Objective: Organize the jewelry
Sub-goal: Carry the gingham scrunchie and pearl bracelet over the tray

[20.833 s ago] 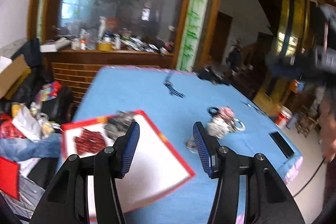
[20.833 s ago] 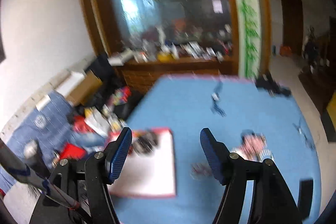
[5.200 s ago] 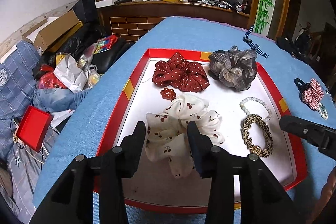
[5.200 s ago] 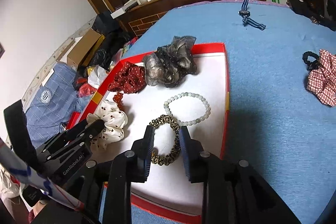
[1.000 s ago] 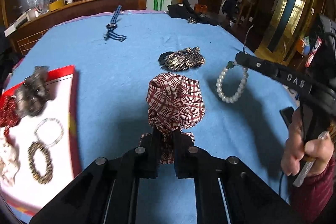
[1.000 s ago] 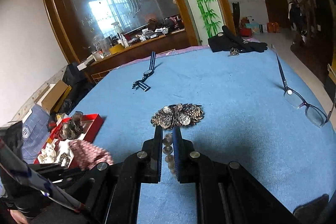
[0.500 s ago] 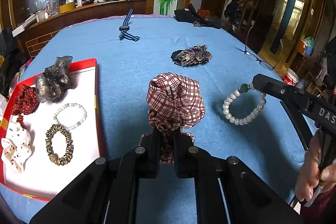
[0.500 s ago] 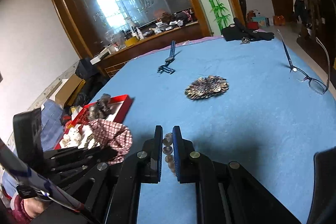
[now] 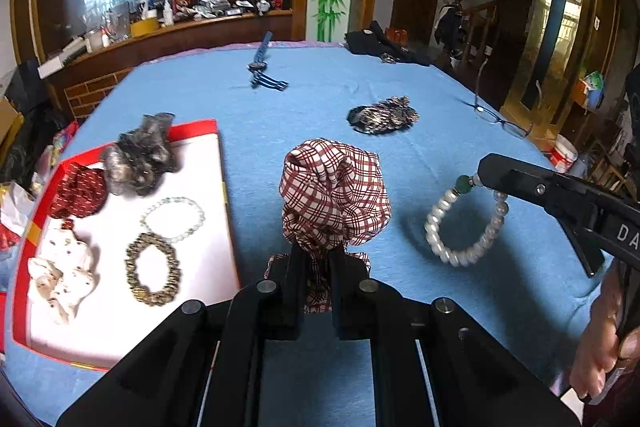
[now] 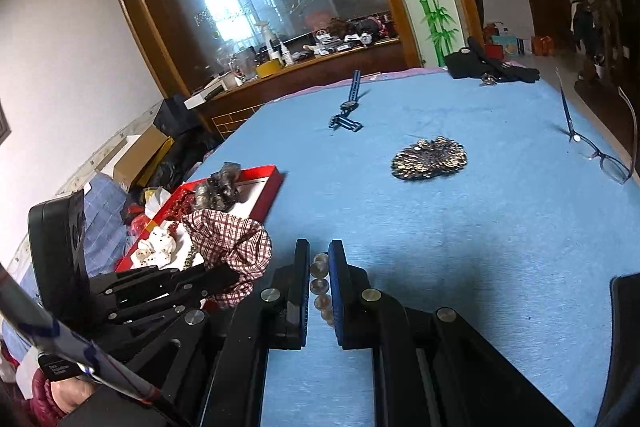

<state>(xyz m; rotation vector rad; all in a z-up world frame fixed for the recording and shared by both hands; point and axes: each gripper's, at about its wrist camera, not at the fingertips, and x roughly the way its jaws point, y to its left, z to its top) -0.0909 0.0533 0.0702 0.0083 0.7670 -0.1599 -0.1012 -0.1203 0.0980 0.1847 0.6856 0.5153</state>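
The left gripper [image 9: 319,277] has its fingers [image 9: 296,267] clenched on a red and white plaid scrunchie [image 9: 334,199], which stands up above the fingertips, off the blue worktop [image 9: 320,99]. In the right wrist view the same scrunchie [image 10: 232,239] shows at the left, held in front of the tray.

The right gripper [image 10: 319,279] has its fingers [image 10: 301,275] clenched on a white bead bracelet [image 10: 320,285]; a few of its beads are visible in the narrow gap between them. From the left wrist view the bracelet [image 9: 464,227] hangs as a loop from the tip of that gripper [image 9: 486,171], with one green bead near the top, and its shadow falls on the worktop below. A hand [image 9: 600,347] holds the handle at the far right edge.

At the left lies a red tray [image 9: 200,127] with a white inside. In it lie a grey scrunchie [image 9: 140,155] at the far end, a dark red dotted scrunchie [image 9: 78,189] to its left, a pale bead bracelet [image 9: 173,219] in the middle, a leopard-pattern hair tie [image 9: 153,269] just nearer, and a white scrunchie with small dots [image 9: 62,273] at the near left.

Further on the worktop rest a dark sequin piece [image 9: 382,115], a blue strap [image 9: 262,67] far behind it, and a pair of glasses [image 9: 500,119] at the right edge.
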